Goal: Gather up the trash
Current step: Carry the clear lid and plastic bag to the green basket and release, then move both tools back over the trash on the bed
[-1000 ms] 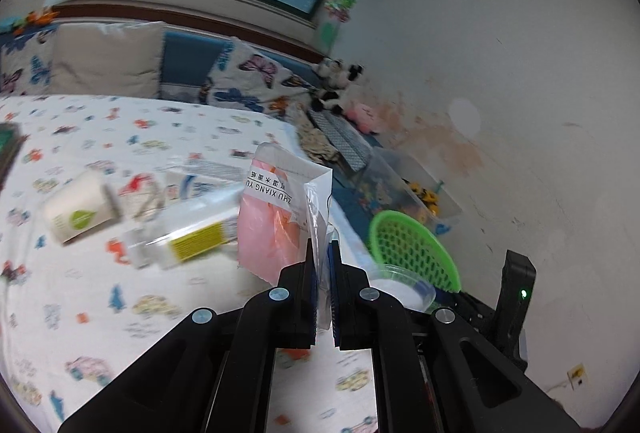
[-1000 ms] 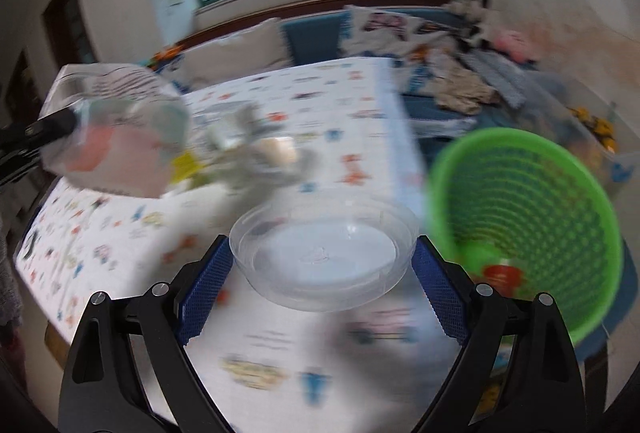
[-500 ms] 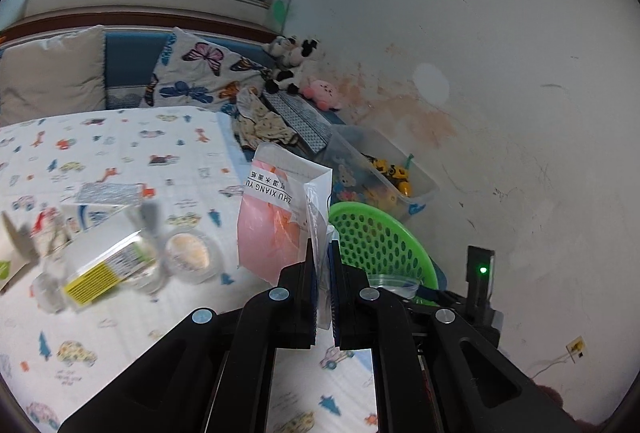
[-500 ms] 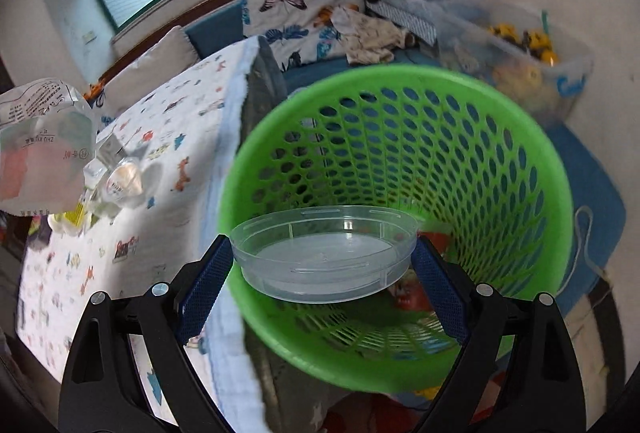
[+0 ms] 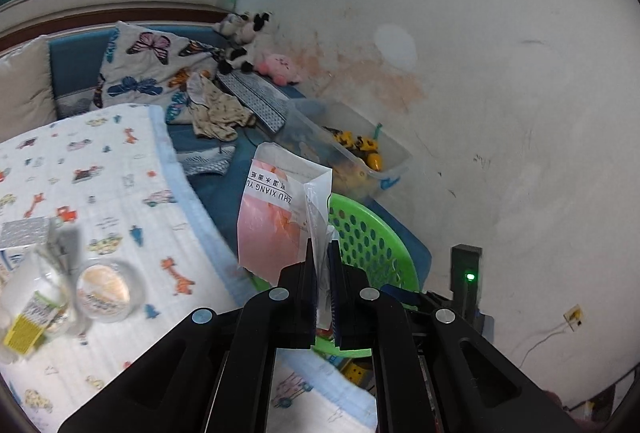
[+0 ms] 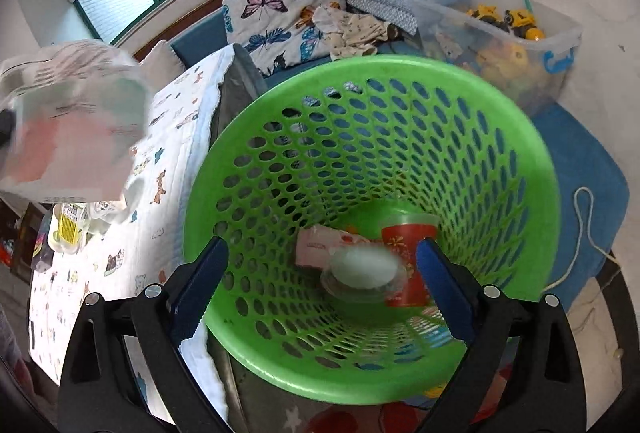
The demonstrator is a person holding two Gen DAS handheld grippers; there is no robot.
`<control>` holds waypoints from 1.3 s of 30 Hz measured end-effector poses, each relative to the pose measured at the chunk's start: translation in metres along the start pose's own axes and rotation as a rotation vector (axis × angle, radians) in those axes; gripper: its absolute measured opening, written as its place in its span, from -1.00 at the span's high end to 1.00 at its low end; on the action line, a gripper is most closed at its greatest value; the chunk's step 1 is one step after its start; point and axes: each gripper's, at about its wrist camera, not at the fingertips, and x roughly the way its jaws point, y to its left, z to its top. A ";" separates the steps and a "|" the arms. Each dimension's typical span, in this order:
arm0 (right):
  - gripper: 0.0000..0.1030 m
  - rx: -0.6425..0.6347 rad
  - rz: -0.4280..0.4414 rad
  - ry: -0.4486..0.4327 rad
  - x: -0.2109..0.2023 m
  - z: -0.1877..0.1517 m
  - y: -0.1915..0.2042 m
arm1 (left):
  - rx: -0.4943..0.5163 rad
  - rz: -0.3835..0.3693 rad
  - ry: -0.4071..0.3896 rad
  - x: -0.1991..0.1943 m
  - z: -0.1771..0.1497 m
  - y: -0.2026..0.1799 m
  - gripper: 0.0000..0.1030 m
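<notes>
My left gripper is shut on a pink and white plastic packet and holds it in the air by the table edge, next to the green basket. The packet also shows blurred at the left of the right wrist view. My right gripper is open and empty above the green basket. A clear plastic lid is inside the basket, blurred, with a red cup and a pink box.
The table with the printed cloth holds a round clear container, a bottle with a yellow label and a silver box. A clear bin of toys stands behind the basket. Cushions and plush toys lie on the bench.
My right gripper opened and let go of the clear lid, which dropped into the basket. My left gripper carried the packet rightward, closer to the basket.
</notes>
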 end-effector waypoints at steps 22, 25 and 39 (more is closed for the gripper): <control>-0.83 0.013 -0.030 -0.084 -0.047 -0.024 -0.016 | -0.006 0.035 0.209 0.103 -0.016 -0.002 0.65; -0.83 0.016 -0.030 -0.082 -0.048 -0.026 -0.017 | -0.014 0.042 0.212 0.101 -0.021 0.002 0.23; -0.83 -0.038 0.007 -0.095 -0.057 -0.029 0.014 | -0.040 0.120 0.135 0.037 -0.048 0.029 0.14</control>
